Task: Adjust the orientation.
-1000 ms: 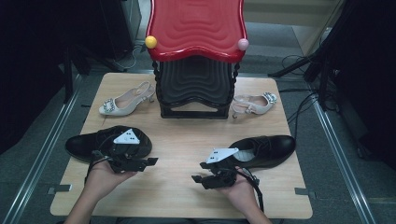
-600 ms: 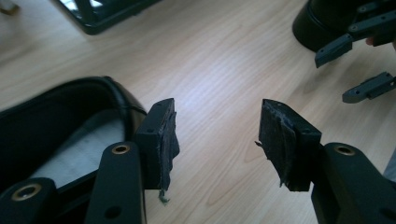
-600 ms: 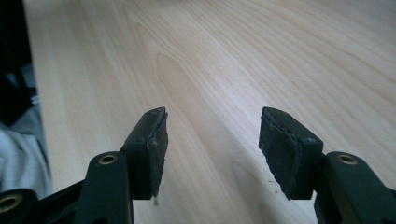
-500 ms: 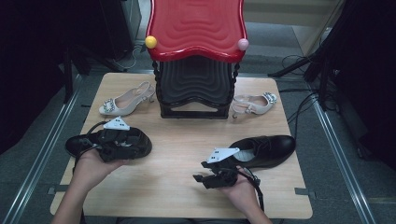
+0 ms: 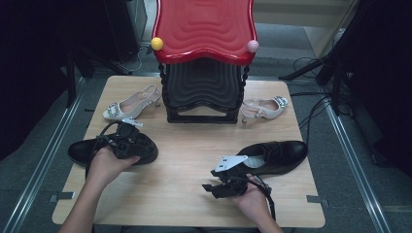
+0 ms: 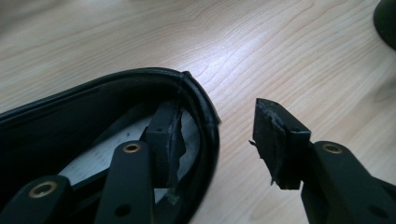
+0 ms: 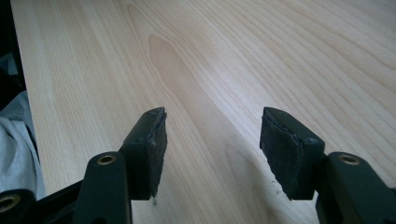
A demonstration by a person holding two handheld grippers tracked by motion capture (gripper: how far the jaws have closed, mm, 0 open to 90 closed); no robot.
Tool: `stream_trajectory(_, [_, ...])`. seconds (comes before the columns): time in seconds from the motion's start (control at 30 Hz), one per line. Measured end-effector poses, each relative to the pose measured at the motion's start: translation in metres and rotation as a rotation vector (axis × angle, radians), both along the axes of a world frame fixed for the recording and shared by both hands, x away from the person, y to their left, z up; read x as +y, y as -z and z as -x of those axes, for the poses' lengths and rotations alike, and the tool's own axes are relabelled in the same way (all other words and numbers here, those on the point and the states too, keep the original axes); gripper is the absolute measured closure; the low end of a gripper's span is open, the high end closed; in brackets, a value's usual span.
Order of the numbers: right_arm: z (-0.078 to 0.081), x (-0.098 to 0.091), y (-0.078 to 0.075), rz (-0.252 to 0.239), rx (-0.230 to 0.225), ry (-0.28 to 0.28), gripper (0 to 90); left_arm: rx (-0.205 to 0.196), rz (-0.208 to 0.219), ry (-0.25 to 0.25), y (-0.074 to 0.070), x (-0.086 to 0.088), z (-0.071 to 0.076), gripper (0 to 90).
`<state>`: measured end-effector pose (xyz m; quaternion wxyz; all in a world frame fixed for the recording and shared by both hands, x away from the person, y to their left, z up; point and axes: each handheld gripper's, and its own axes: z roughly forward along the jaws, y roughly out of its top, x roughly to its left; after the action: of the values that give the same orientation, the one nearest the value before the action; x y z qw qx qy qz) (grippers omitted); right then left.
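A black leather shoe (image 5: 80, 150) lies at the table's left, and my left gripper (image 5: 130, 141) sits over its heel end. In the left gripper view one jaw is inside the shoe (image 6: 70, 107) and the other outside, so the gripper (image 6: 219, 116) straddles the heel rim. Its jaws have just been closing with the rim between them; a gap remains at the outer pad (image 6: 273, 140). A second black shoe (image 5: 279, 154) lies at the right. My right gripper (image 5: 208, 187) rests just in front of it, open (image 7: 212, 121) over bare wood.
A black shoe rack with a red top (image 5: 204, 29) stands at the table's back middle. A beige jewelled heel (image 5: 128, 104) lies left of it and another (image 5: 265, 109) right. The wooden table (image 5: 189, 155) is bare between the black shoes. Cables trail at the right.
My left hand has moved from the table's front onto the left black shoe, and its jaws now straddle the heel rim. The right hand has stayed put.
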<state>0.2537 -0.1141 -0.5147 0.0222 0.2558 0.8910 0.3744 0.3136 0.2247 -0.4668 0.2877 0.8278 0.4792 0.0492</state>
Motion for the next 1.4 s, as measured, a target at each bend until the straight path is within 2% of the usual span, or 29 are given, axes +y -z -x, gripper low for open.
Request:
stream_trajectory(0.03, [0.0, 0.0, 0.0, 0.002, 0.0, -0.002, 42.6, -0.029, -0.022, -0.012, 0.001, -0.002, 0.0, 55.3])
stream_trajectory(0.07, [0.001, 0.001, 0.001, 0.005, 0.0, -0.005, 42.5, -0.045, -0.011, -0.013, 0.001, -0.001, 0.001, 58.1])
stream_trajectory(0.13, [0.002, 0.001, 0.001, 0.008, 0.001, -0.007, 42.6, -0.044, 0.0, -0.012, 0.0, -0.001, 0.0, 63.7])
stream_trajectory(0.2, [0.003, 0.001, 0.001, 0.011, 0.005, 0.0, 42.5, -0.06, -0.018, -0.011, 0.002, -0.001, 0.0, 68.7])
stream_trajectory(0.37, [0.004, -0.002, 0.002, 0.011, 0.006, 0.007, 42.4, -0.09, -0.018, -0.008, 0.005, 0.0, -0.003, 70.6])
stream_trajectory(0.53, [0.004, -0.003, 0.001, 0.003, 0.008, 0.009, 42.3, -0.09, -0.009, -0.013, 0.007, 0.0, -0.006, 72.8])
stream_trajectory(0.6, [0.004, -0.004, 0.001, -0.002, 0.01, 0.012, 42.3, -0.075, 0.002, -0.006, 0.006, 0.001, -0.006, 74.6])
stream_trajectory(0.7, [0.003, -0.005, 0.001, -0.008, 0.011, 0.013, 42.4, -0.06, -0.009, -0.004, 0.004, -0.002, -0.003, 75.9])
stream_trajectory(0.8, [0.003, -0.006, 0.0, -0.01, 0.01, 0.013, 42.4, -0.054, -0.022, 0.01, 0.003, -0.005, 0.0, 77.7])
stream_trajectory(0.83, [0.003, -0.006, 0.0, -0.012, 0.01, 0.013, 42.4, -0.061, -0.045, 0.028, 0.002, -0.009, 0.005, 78.0])
stream_trajectory(0.87, [0.003, -0.006, 0.0, -0.014, 0.011, 0.012, 42.3, -0.062, -0.05, 0.04, 0.001, -0.011, 0.007, 78.2])
stream_trajectory(0.97, [0.003, -0.007, 0.0, -0.018, 0.013, 0.013, 42.3, -0.067, -0.045, 0.06, 0.0, -0.015, 0.011, 78.8])
stream_trajectory(1.07, [0.002, -0.008, -0.001, -0.025, 0.016, 0.017, 42.4, -0.093, -0.035, 0.09, -0.003, -0.027, 0.019, 79.0])
stream_trajectory(1.1, [0.002, -0.008, -0.001, -0.025, 0.016, 0.017, 42.4, -0.093, -0.035, 0.09, -0.003, -0.027, 0.019, 79.0])
stream_trajectory(1.23, [0.001, -0.009, -0.001, -0.029, 0.016, 0.018, 42.4, -0.093, -0.022, 0.145, -0.007, -0.042, 0.026, 79.1])
stream_trajectory(1.33, [0.001, -0.01, -0.001, -0.033, 0.021, 0.019, 42.4, -0.101, -0.032, 0.152, -0.009, -0.048, 0.028, 79.3])
stream_trajectory(1.37, [0.001, -0.01, -0.001, -0.032, 0.02, 0.02, 42.4, -0.109, -0.052, 0.149, -0.011, -0.054, 0.03, 79.3])
stream_trajectory(1.4, [0.001, -0.01, -0.001, -0.032, 0.023, 0.021, 42.4, -0.108, -0.054, 0.153, -0.011, -0.056, 0.031, 79.4])
